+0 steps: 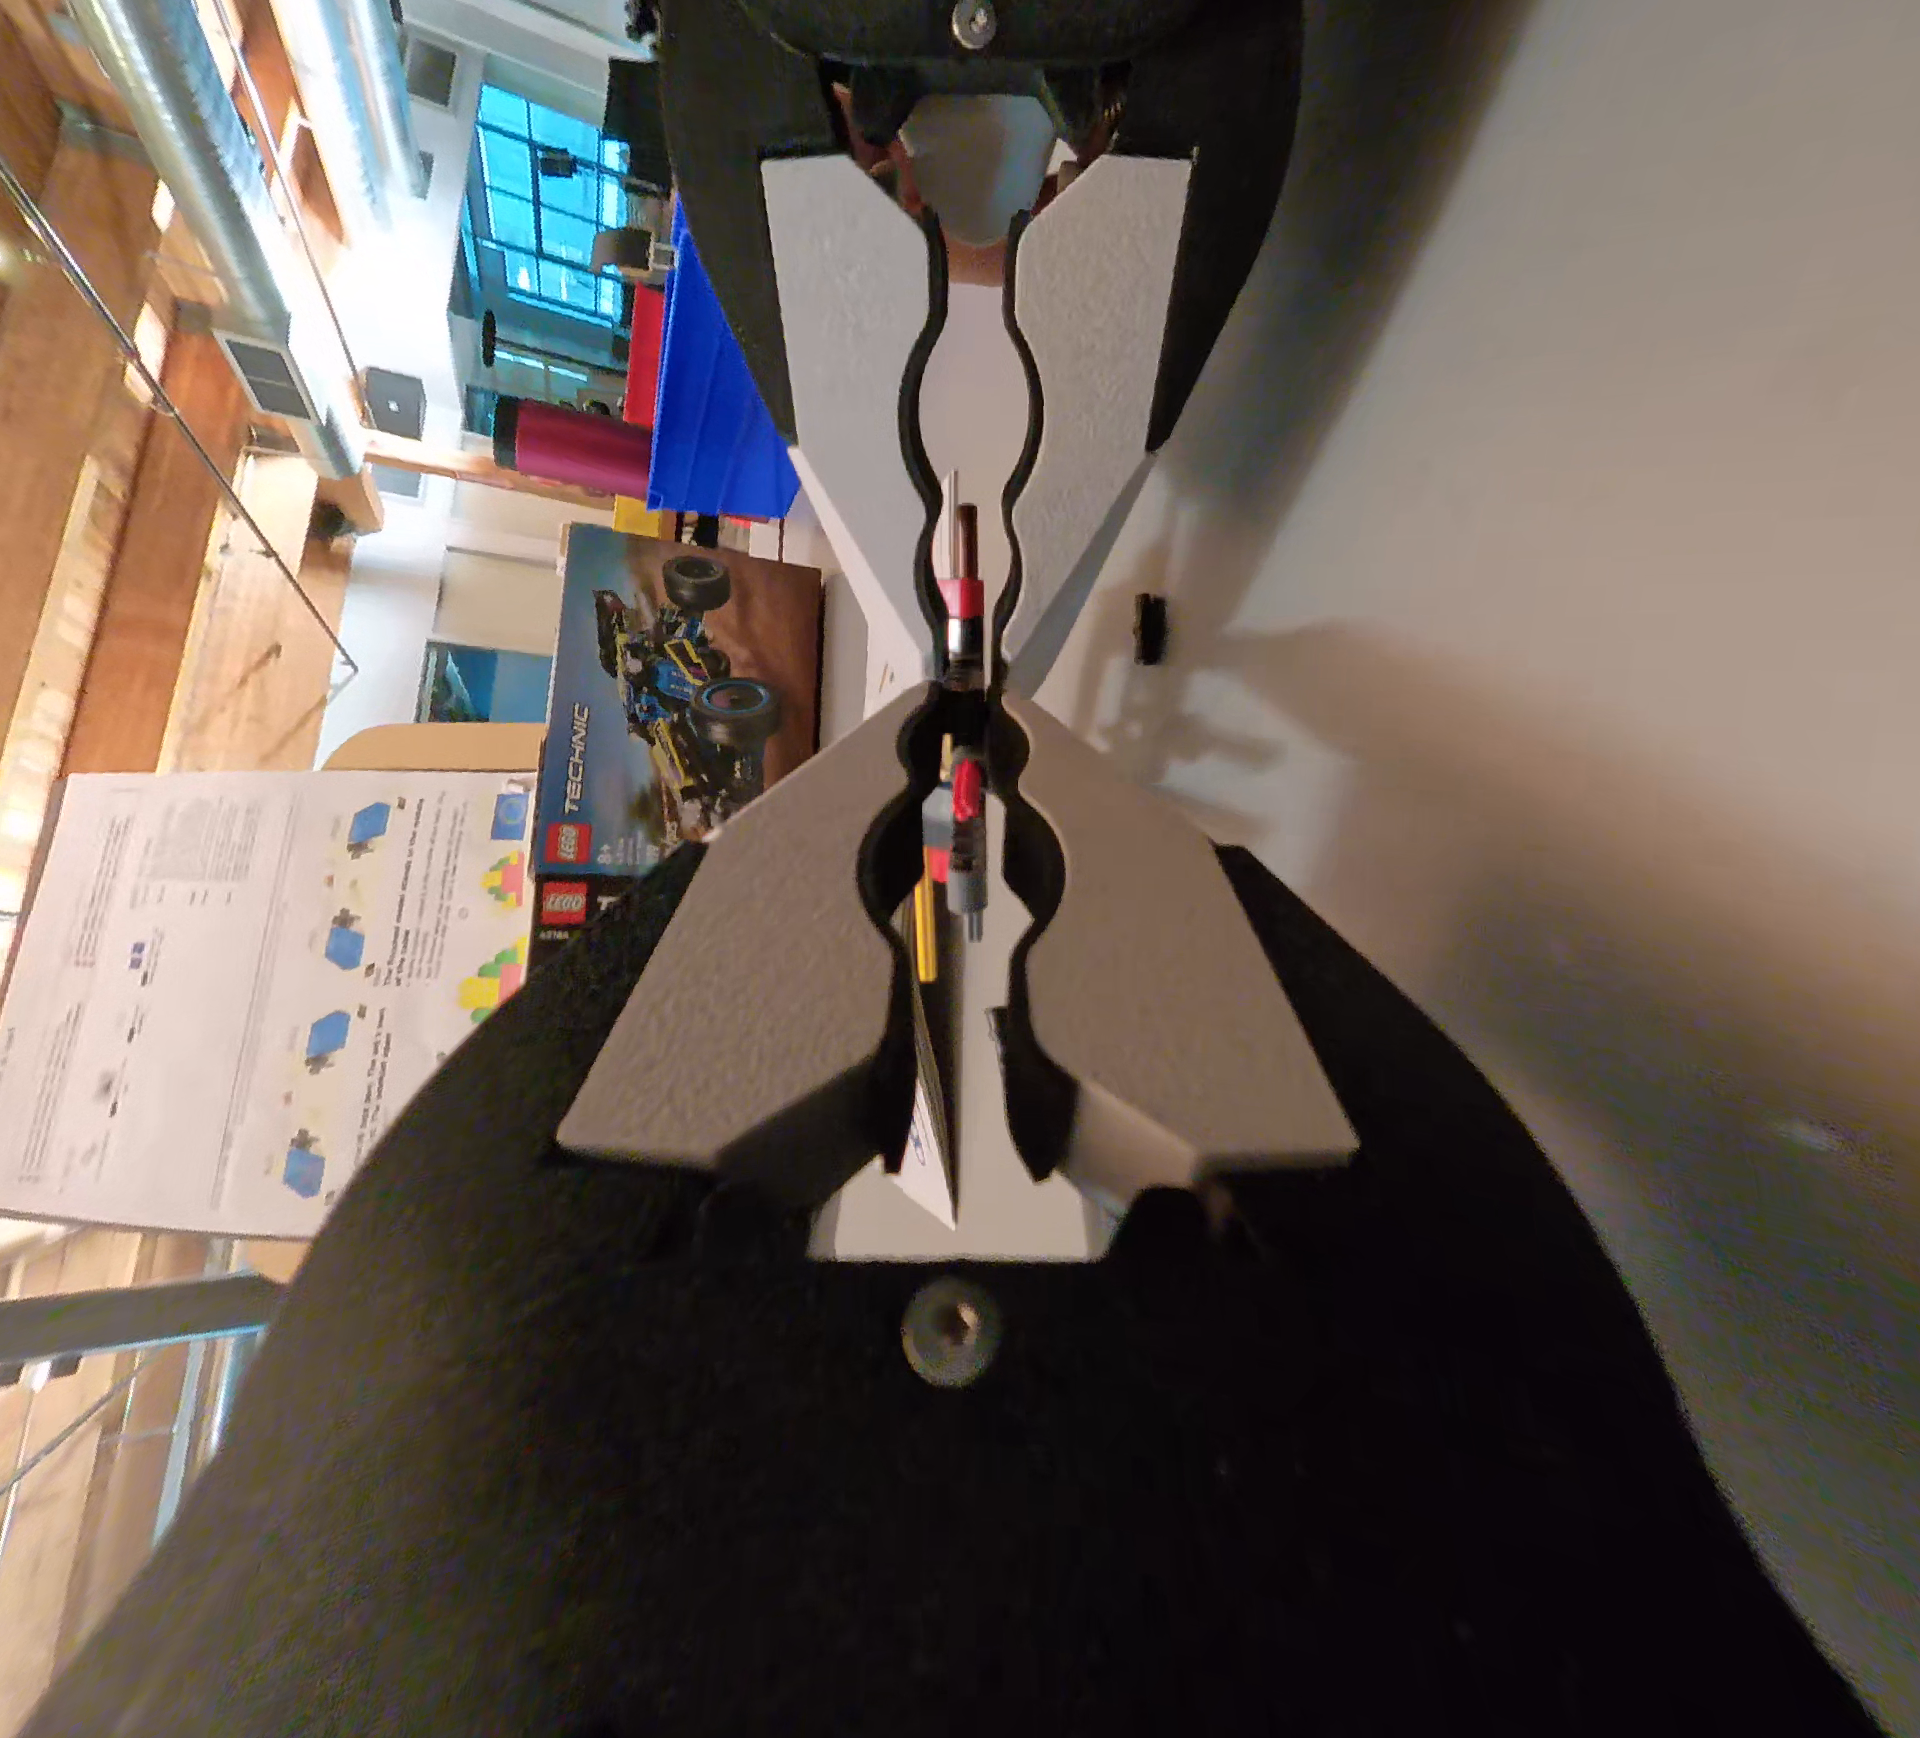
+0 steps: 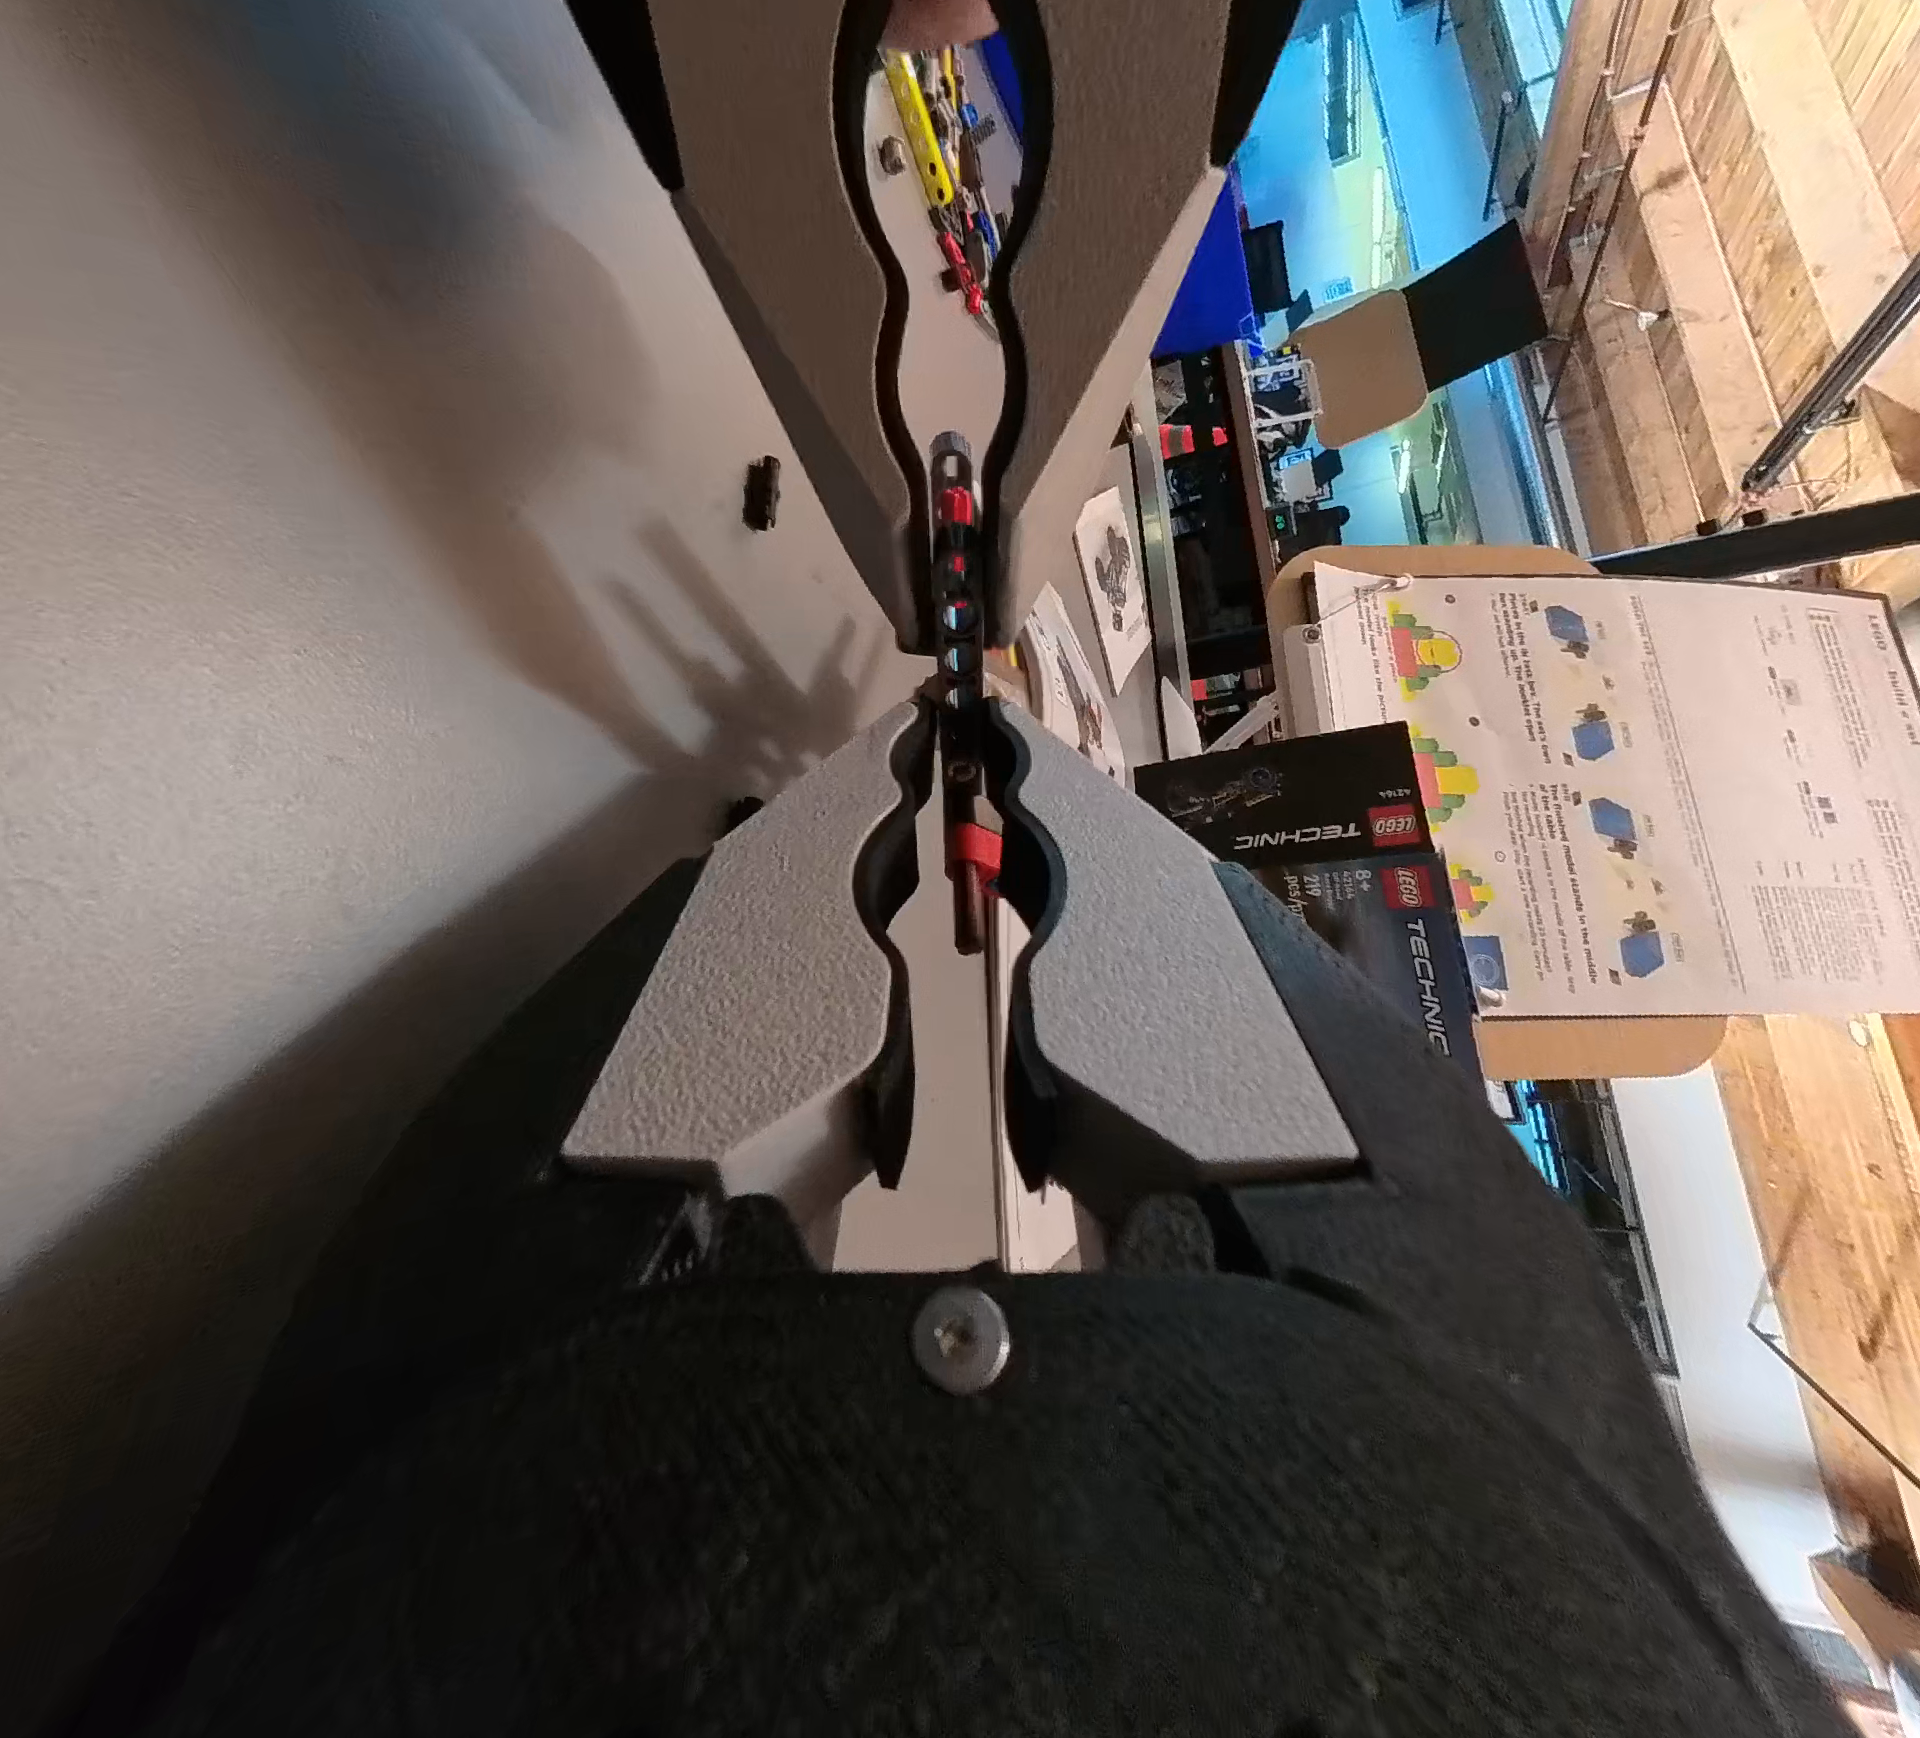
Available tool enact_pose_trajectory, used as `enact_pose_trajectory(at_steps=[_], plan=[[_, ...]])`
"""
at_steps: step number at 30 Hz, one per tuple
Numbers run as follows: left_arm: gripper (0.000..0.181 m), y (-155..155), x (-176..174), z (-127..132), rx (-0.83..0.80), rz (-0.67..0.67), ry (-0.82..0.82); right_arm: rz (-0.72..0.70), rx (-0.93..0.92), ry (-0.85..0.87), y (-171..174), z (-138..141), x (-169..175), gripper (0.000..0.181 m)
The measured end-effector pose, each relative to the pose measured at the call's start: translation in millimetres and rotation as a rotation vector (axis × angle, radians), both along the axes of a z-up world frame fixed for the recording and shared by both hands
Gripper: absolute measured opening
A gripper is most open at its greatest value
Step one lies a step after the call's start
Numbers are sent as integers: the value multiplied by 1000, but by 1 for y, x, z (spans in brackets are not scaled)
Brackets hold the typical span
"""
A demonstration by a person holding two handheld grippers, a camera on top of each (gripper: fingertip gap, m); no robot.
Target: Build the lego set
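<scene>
Both wrist views are rolled 90 degrees and bulge with wide-angle warping at their borders. Daylight glows blue through far windows (image 1: 551, 234), while warm light washes the white desk (image 1: 1558, 338). Soft finger-shaped shadows (image 2: 727, 649) fall across the desk. Close black housings (image 2: 935, 1532) look dark and slightly blurred.
</scene>
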State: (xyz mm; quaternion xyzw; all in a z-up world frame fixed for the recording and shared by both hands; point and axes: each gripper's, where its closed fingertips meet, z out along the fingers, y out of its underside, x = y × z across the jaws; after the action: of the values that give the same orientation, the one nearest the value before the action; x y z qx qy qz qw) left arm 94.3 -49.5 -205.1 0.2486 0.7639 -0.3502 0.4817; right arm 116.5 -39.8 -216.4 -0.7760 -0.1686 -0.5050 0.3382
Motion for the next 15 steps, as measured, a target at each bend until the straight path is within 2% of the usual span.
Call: enact_pose_trajectory(at_steps=[15], plan=[[5,0,12,-6,13,67,-5,-19,-7,8,-3,-2,4,6]])
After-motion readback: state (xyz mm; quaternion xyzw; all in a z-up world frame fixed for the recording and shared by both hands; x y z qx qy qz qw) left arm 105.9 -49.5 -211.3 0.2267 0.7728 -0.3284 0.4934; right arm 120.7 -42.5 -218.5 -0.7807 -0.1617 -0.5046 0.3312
